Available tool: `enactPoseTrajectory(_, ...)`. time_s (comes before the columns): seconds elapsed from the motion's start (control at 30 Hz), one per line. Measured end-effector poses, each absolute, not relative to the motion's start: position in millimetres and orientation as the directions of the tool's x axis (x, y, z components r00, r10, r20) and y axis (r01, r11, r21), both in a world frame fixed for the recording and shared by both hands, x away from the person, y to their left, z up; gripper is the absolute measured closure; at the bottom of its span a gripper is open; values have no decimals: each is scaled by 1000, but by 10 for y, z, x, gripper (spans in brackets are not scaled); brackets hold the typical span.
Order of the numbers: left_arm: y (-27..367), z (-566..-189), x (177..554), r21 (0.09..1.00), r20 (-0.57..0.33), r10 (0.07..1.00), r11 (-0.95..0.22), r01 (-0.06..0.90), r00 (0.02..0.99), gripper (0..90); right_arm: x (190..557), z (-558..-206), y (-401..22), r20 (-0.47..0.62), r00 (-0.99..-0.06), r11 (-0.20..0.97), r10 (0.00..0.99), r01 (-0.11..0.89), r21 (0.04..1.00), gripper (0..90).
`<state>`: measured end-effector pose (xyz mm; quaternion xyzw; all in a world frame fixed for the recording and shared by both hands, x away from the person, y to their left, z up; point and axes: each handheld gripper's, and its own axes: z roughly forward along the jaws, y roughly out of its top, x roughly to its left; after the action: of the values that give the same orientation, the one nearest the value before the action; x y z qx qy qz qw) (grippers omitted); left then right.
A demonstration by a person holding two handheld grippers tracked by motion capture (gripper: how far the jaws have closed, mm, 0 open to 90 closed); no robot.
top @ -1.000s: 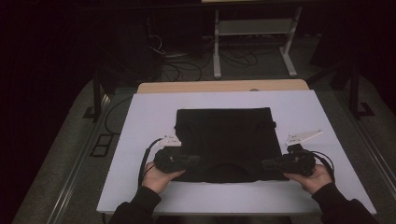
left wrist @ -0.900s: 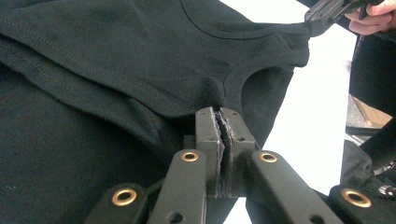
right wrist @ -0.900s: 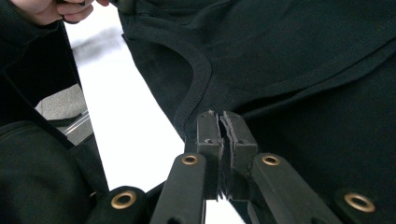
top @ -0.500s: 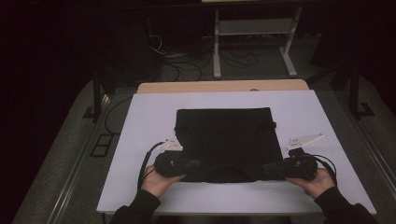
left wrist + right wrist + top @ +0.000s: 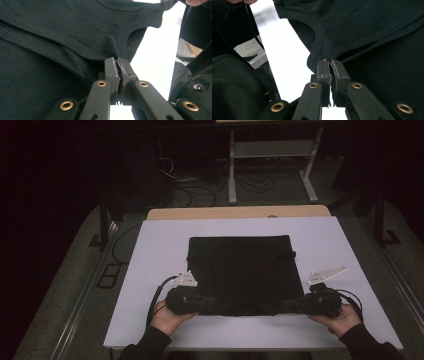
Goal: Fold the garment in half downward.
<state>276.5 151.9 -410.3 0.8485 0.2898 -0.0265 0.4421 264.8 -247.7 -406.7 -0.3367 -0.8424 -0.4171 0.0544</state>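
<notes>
Shirt point(image 5: 240, 270) lies folded flat mid-bench point(image 5: 150, 250). Left gripper point(image 5: 206, 301) and right gripper point(image 5: 290, 306) each pinch a near shoulder corner, jaws pressed together on fabric, likely for an even lift or fold.

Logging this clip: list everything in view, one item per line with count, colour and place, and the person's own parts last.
garment: 1, black, flat mid-board, near edge pinched at both corners
board: 1, white, covering the table
table: 1, wood edge showing beyond the board
frame: 1, pale metal, floor behind table
cables: several, dark, floor behind table
left gripper: 1, black, shut on garment's near left corner
right gripper: 1, black, shut on garment's near right corner
hands: 2, dark sleeves, bottom edge
</notes>
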Motion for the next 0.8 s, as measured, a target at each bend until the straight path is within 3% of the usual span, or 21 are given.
enactPoseTrajectory(0.8,1509,-4153,2685,689,-295,448,-512,513,844,849,2569,-4094,-2487,375,-768,451,519,619,643,841)
